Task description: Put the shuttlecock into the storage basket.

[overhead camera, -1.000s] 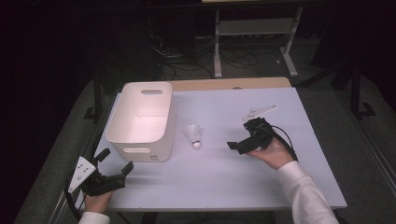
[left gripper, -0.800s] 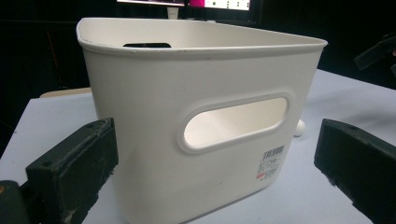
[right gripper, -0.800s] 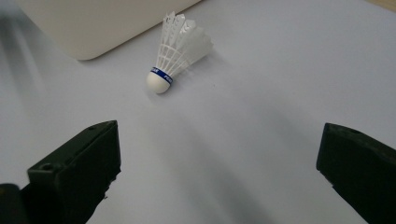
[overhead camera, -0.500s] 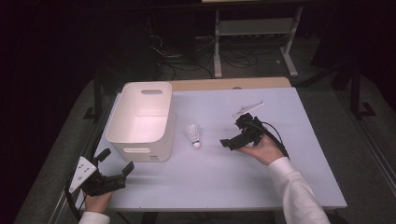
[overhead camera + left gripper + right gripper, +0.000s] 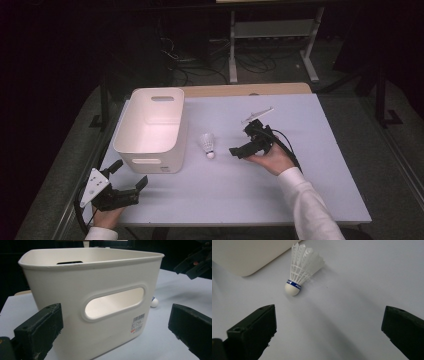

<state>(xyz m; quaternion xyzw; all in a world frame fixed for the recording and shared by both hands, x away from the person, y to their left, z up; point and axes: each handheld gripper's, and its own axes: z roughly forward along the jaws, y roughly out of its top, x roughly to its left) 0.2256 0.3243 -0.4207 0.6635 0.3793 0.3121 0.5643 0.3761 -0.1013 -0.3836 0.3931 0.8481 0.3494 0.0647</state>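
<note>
Right next to the white bin, on its right side, the shuttlecock is lying on the pale blue tabletop, cork end pointing toward the person and feathers pointing away. It's near the bin but not touching it. In the right tool's own view the shuttlecock sits ahead of the two black jaws, nearer the left one, and its feather tips are cut off by the top edge, with a corner of the bin showing behind it. There's a blue band with lettering above the cork (too small to read properly).

The right tool is just to the right of the shuttlecock, a small gap between them, jaws spread wide with nothing in them. Its cable loops back over the hand.

The left tool hangs off the front left corner of the bin, also gaping wide and empty. From its view you're looking straight at the bin's front wall with the handle slot and a barcode sticker; only the cork of the shuttlecock peeks out past the bin's right edge, the rest is hidden. The inside of the bin is mostly out of sight from there.
</note>
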